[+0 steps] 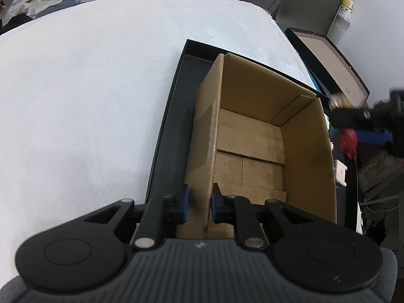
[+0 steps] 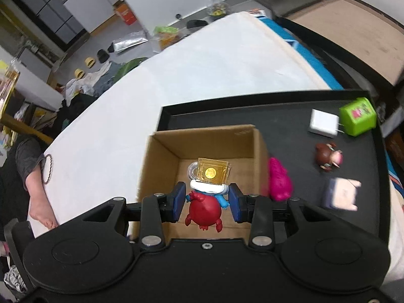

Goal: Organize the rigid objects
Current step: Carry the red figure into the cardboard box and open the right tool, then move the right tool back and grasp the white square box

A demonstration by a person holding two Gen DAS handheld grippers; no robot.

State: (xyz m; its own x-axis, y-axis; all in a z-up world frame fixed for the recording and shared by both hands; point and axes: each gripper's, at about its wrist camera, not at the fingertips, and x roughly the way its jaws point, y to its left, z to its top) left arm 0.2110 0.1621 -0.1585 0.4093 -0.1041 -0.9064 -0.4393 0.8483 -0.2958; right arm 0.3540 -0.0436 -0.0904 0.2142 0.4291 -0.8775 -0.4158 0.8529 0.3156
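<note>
An open cardboard box (image 1: 252, 139) stands in a black tray (image 1: 171, 131) on a white table. My left gripper (image 1: 199, 197) is shut on the box's near left wall, one blue pad on each side of it. My right gripper (image 2: 207, 197) is shut on a toy figure (image 2: 204, 209), a red crab with a white and blue part and an amber mug on top. In the right wrist view the toy hangs over the box (image 2: 161, 156), whose floor is bare. The left wrist view shows the toy (image 1: 348, 139) blurred, beyond the box's right wall.
To the right of the box, the tray (image 2: 290, 131) holds a pink toy (image 2: 279, 181), a brown figure (image 2: 328, 156), a white charger (image 2: 324, 123), a green cube (image 2: 357, 120) and a pale block (image 2: 341, 194). A person's arm (image 2: 32, 176) is at the table's left edge.
</note>
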